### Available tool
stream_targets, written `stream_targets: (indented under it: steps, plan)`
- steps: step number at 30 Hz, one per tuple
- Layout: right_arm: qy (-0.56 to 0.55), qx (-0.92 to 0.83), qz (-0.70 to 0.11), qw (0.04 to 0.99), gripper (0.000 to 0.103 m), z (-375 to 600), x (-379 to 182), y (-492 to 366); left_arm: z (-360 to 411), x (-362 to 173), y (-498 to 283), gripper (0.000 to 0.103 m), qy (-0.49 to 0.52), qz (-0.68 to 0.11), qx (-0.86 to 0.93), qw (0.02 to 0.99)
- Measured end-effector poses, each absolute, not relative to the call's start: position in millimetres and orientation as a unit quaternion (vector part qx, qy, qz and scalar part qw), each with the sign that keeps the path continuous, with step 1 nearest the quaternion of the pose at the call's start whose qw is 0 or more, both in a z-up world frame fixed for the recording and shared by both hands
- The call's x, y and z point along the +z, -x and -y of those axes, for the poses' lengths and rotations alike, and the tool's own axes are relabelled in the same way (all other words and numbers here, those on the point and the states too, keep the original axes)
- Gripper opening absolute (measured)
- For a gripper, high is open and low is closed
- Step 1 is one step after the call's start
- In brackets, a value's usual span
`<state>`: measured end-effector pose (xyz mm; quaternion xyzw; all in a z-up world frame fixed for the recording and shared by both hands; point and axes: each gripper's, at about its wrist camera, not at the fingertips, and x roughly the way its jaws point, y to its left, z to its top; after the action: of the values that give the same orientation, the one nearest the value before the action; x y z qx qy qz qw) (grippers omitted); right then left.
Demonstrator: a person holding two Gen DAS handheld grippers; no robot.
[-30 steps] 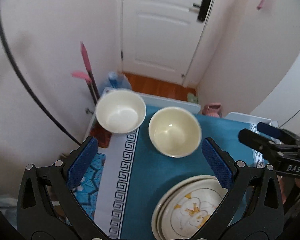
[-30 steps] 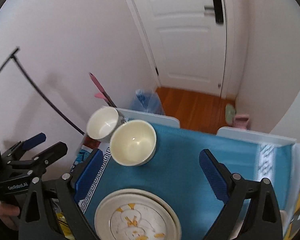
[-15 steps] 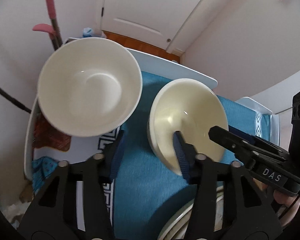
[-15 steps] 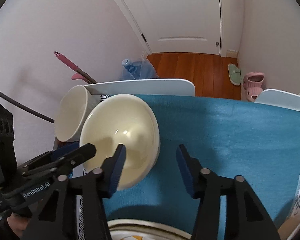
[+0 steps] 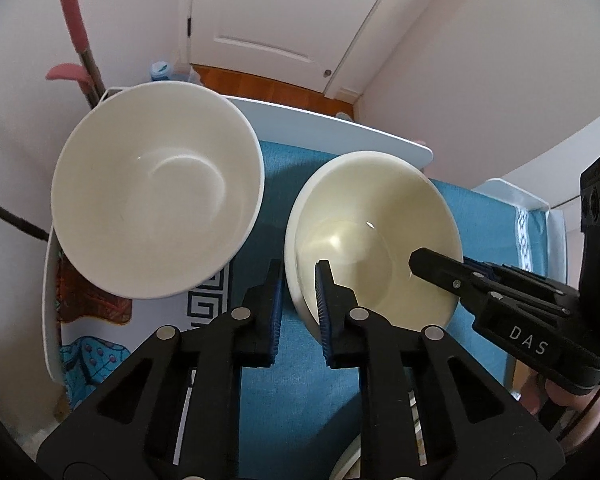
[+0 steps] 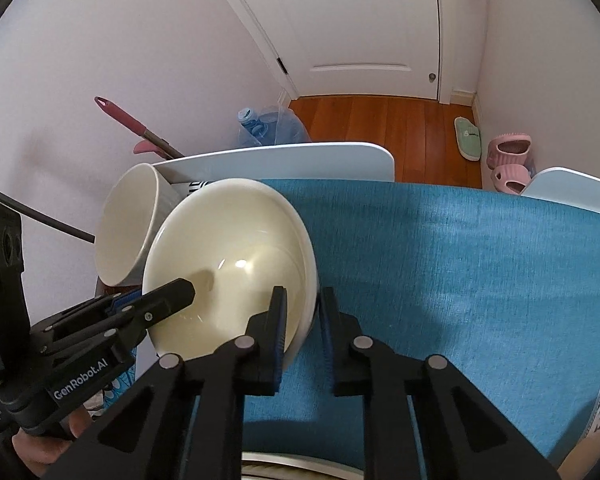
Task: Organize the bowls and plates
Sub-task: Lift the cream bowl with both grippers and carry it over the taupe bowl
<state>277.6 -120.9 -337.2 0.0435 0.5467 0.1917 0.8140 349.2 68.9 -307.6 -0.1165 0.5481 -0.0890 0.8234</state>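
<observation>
A cream bowl (image 5: 374,236) sits on the blue tablecloth (image 5: 300,392). My left gripper (image 5: 298,280) is shut on its near-left rim, one finger inside and one outside. My right gripper (image 6: 302,304) is shut on the same cream bowl (image 6: 228,252) at its near-right rim. A white bowl (image 5: 156,188) stands just left of it, close by; it also shows in the right wrist view (image 6: 128,220). A plate stack's rim (image 5: 346,460) peeks out at the bottom edge, mostly hidden by my fingers.
The white table edge (image 5: 332,128) runs behind the bowls. A pink-handled mop (image 5: 76,40) leans on the left wall. A water jug (image 6: 268,128) and slippers (image 6: 508,160) lie on the wooden floor by the door.
Both grippers moved forward and down from above the table and closed on opposite sides of the cream bowl's rim. The bowls now fill the views.
</observation>
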Motion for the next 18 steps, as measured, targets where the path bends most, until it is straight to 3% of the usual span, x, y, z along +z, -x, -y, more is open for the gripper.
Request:
stream_targets:
  steps: [8,18]
  plan:
    - [-0.045,0.194,-0.533,0.822,0.014,124.7,-326.8,-271.6,-62.6,-291.8,-342.1,0.013,0.107,-0.537,-0.088,0.832]
    - [-0.051,0.204,-0.482,0.850,0.014,150.7,-273.5,-242.5,-30.9,-224.2,-306.5,0.013,0.094,-0.490,-0.090,0.862]
